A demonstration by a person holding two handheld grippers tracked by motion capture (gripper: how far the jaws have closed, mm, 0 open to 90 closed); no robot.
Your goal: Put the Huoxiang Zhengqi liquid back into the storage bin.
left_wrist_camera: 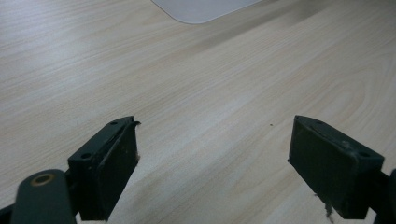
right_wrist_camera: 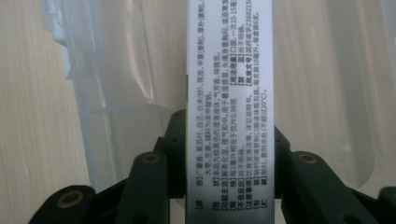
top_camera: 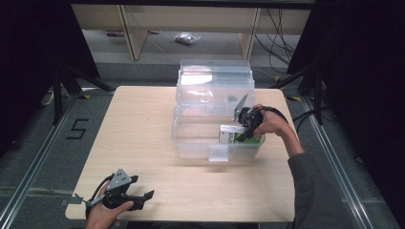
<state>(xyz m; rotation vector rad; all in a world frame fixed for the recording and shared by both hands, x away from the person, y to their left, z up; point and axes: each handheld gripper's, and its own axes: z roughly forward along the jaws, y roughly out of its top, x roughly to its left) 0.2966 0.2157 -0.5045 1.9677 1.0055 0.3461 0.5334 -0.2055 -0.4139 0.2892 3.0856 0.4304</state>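
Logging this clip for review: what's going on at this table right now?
A person works at a wooden table with a gripper in each hand. The right gripper is shut on a green and white box, holding it inside the clear plastic bin. In the right gripper view the box's printed side sits between the jaws. The left gripper rests open near the table's front edge, holding nothing.

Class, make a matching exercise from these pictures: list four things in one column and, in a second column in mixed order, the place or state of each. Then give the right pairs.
Things:
1. left gripper
2. right gripper
3. box
4. bin

Places or states:
A. clear plastic, standing mid-table with its lid up
B. open, empty, near the table's front left corner
C. white and green, held inside the bin
D. shut on the box, reaching into the bin

Pairs: 1-B, 2-D, 3-C, 4-A
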